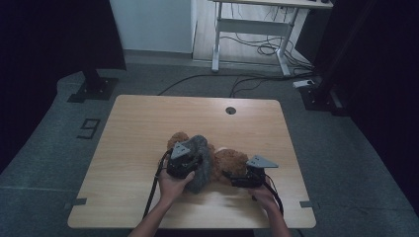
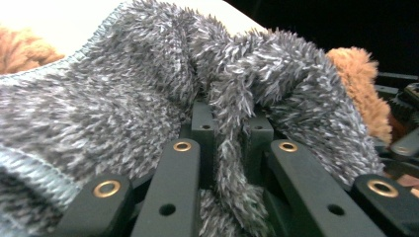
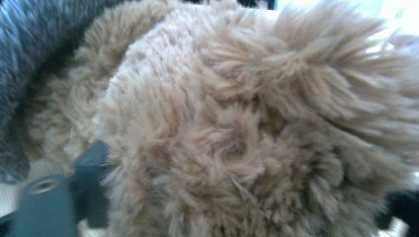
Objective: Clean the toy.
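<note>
A brown plush toy lies on the wooden table, partly under a grey fuzzy cloth. My left gripper is shut on a fold of that grey cloth; the fold stands pinched between the black jaws of my left gripper. Brown plush peeks out behind the cloth. My right gripper sits at the toy's right side. Its jaws stand wide apart, open, with the brown plush bulging between them at my right gripper. Fur hides the pads. Grey cloth shows at the upper left.
The table has a round cable hole near its far edge. Behind it stand a white desk frame with cables on the floor and a black stand base at the left. Another base is at the right.
</note>
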Demonstrator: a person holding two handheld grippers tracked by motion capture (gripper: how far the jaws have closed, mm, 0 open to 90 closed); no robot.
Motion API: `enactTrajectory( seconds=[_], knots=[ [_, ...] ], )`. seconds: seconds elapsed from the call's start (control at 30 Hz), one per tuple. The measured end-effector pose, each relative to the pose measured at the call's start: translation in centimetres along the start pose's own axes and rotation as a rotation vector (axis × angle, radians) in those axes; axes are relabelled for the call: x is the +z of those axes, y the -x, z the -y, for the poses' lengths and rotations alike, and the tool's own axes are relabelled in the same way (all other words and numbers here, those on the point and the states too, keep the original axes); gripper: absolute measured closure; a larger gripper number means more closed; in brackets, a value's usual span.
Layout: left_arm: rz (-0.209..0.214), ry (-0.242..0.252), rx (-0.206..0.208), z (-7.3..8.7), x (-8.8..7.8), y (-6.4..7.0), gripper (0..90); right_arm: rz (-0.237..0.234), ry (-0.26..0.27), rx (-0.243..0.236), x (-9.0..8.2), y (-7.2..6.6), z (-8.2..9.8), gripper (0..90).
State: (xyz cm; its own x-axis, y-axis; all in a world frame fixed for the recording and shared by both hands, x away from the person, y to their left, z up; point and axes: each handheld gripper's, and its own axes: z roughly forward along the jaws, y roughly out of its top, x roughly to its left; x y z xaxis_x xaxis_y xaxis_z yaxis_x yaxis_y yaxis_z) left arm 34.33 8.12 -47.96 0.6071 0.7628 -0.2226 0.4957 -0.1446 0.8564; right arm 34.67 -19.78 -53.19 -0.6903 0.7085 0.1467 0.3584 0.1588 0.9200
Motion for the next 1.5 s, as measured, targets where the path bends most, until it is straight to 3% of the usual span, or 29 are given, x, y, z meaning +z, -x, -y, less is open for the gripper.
enactTrajectory(
  seconds=[0.1,0.13,0.17,0.23,0.27,0.37,0.4,0.43,0.53,0.6,0.63,0.67,0.7,0.73,0.83,0.87,0.97,1.0,1.17,1.23,1.33,1.37,1.43,1.47,1.5],
  knots=[
    [0.015,-0.002,-0.013,-0.3,-0.4,0.1,79.4,-0.008,-0.009,-0.013,-0.1,0.0,0.0,26.8],
    [0.014,-0.016,-0.002,-1.2,-0.7,0.7,79.4,-0.013,-0.01,-0.031,-0.2,-0.1,0.2,31.7],
    [0.014,-0.016,-0.002,-1.2,-0.7,0.7,79.4,-0.017,-0.004,-0.036,-0.2,-0.2,0.3,33.5],
    [0.016,-0.015,0.043,-3.0,-0.7,2.3,79.6,-0.021,0.002,-0.047,-0.2,-0.2,0.5,35.4],
    [0.016,-0.015,0.043,-3.0,-0.7,2.3,79.7,-0.021,0.002,-0.047,-0.2,-0.2,0.5,35.4],
    [0.045,-0.007,0.135,-5.5,0.7,6.0,79.5,-0.022,0.003,-0.055,-0.3,-0.3,0.6,35.7],
    [0.045,-0.007,0.135,-5.5,0.7,6.0,79.4,-0.022,0.0,-0.059,-0.4,-0.3,0.6,35.7],
    [0.046,-0.02,0.176,-6.2,2.3,7.8,79.4,-0.023,0.002,-0.064,-0.4,-0.3,0.6,35.7],
    [0.044,-0.092,0.212,-6.4,5.3,9.6,79.1,-0.024,0.0,-0.081,-0.5,-0.3,0.7,35.7],
    [0.014,-0.145,0.234,-5.7,7.0,9.9,79.0,-0.023,0.003,-0.081,-0.5,-0.3,0.7,35.6],
    [0.014,-0.145,0.234,-5.7,7.0,9.9,78.9,-0.023,0.003,-0.081,-0.5,-0.3,0.7,35.6],
    [-0.011,-0.15,0.245,-4.6,8.1,9.5,79.1,-0.023,-0.001,-0.076,-0.6,-0.2,0.8,35.5],
    [-0.011,-0.15,0.245,-4.6,8.1,9.5,79.1,-0.023,-0.001,-0.076,-0.6,-0.2,0.8,35.5],
    [0.014,-0.122,0.213,-4.0,7.8,8.8,79.1,-0.027,-0.004,-0.071,-0.5,0.0,1.0,35.4],
    [-0.001,-0.109,0.218,-3.9,7.0,8.3,79.4,-0.027,-0.004,-0.084,-0.5,-0.1,1.0,35.3],
    [-0.048,-0.099,0.248,-3.7,5.9,7.6,79.5,-0.022,-0.003,-0.084,-0.5,-0.2,1.0,35.2],
    [-0.082,-0.11,0.249,-3.5,5.0,6.5,79.9,-0.023,0.001,-0.066,-0.6,-0.1,1.0,35.2],
    [-0.087,-0.115,0.222,-3.3,4.1,4.9,80.1,-0.028,0.009,-0.054,-0.5,0.0,1.0,35.2],
    [-0.051,-0.089,0.175,-3.1,1.7,3.1,80.3,-0.034,0.014,-0.062,-0.3,-0.3,0.9,35.3],
    [-0.047,-0.058,0.138,-3.5,0.6,2.2,80.3,-0.034,0.013,-0.067,-0.3,-0.3,0.9,35.4],
    [-0.086,-0.049,0.095,-4.0,-0.6,0.5,80.2,-0.035,0.012,-0.07,-0.4,-0.3,1.0,35.5],
    [-0.086,-0.049,0.095,-4.0,-0.6,0.5,80.1,-0.036,0.01,-0.073,-0.4,-0.2,1.0,35.5],
    [-0.133,-0.076,0.082,-4.1,-1.2,-0.9,79.9,-0.038,0.013,-0.07,-0.4,-0.2,1.0,35.6],
    [-0.162,-0.11,0.064,-3.9,-1.5,-2.4,79.8,-0.039,0.012,-0.071,-0.4,-0.1,1.0,35.5],
    [-0.156,-0.121,0.036,-3.7,-1.6,-3.2,79.7,-0.04,0.012,-0.073,-0.5,-0.1,1.0,35.5]
  ],
)
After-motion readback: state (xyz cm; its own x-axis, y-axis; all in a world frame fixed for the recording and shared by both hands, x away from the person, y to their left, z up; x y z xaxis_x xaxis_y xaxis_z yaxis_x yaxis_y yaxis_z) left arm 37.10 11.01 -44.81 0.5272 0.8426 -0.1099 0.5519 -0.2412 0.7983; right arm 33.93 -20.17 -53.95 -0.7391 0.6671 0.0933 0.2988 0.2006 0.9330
